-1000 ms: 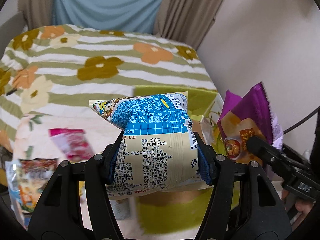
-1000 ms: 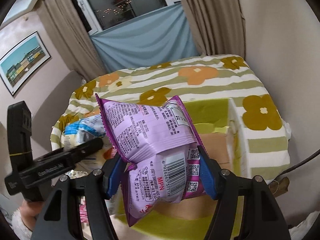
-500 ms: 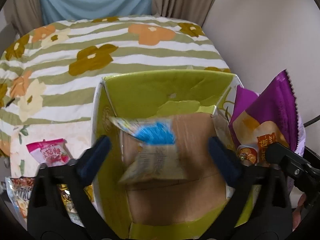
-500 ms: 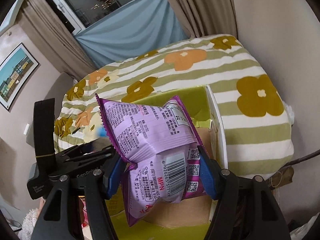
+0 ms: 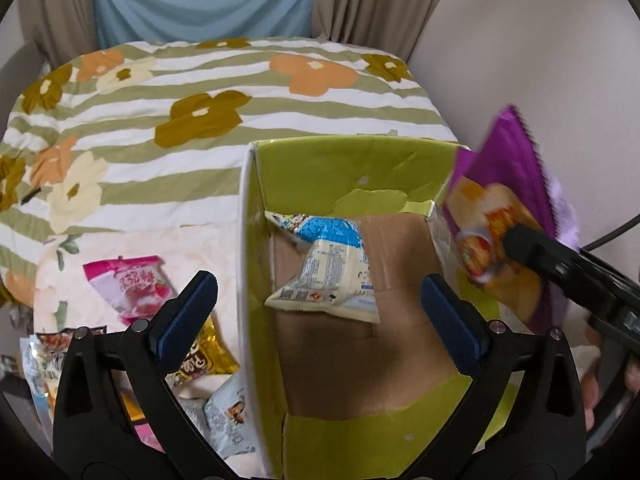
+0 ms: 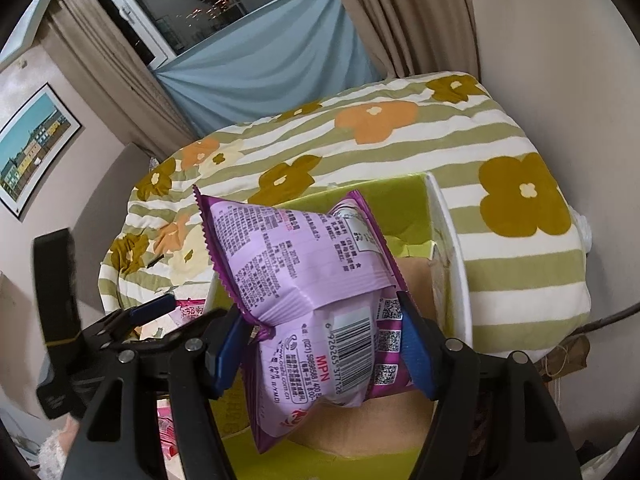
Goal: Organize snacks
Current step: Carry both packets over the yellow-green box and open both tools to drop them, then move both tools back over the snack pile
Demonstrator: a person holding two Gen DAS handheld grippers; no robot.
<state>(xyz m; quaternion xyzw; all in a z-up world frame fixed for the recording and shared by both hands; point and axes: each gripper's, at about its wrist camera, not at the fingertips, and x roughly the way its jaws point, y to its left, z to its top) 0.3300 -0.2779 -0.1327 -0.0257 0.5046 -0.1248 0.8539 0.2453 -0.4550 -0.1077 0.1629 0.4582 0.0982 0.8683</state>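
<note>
A green cardboard box [image 5: 344, 168] stands open on the flowered bed. A blue-and-cream snack packet [image 5: 326, 268] lies on its brown floor. My left gripper [image 5: 320, 312] is open and empty above the box's left wall, its jaws wide apart. My right gripper [image 6: 320, 344] is shut on a purple snack bag [image 6: 304, 272] and holds it over the box [image 6: 448, 248]. The purple bag also shows at the right of the left wrist view [image 5: 504, 216].
Several loose snack packets lie on the bed left of the box: a pink one [image 5: 128, 288], a gold one [image 5: 200, 360], a grey one [image 5: 228, 412]. The wall is close on the right. Curtains hang behind the bed.
My left gripper opened and let go of the blue-and-cream packet, which dropped into the box. The right gripper moved over the box with the purple bag.
</note>
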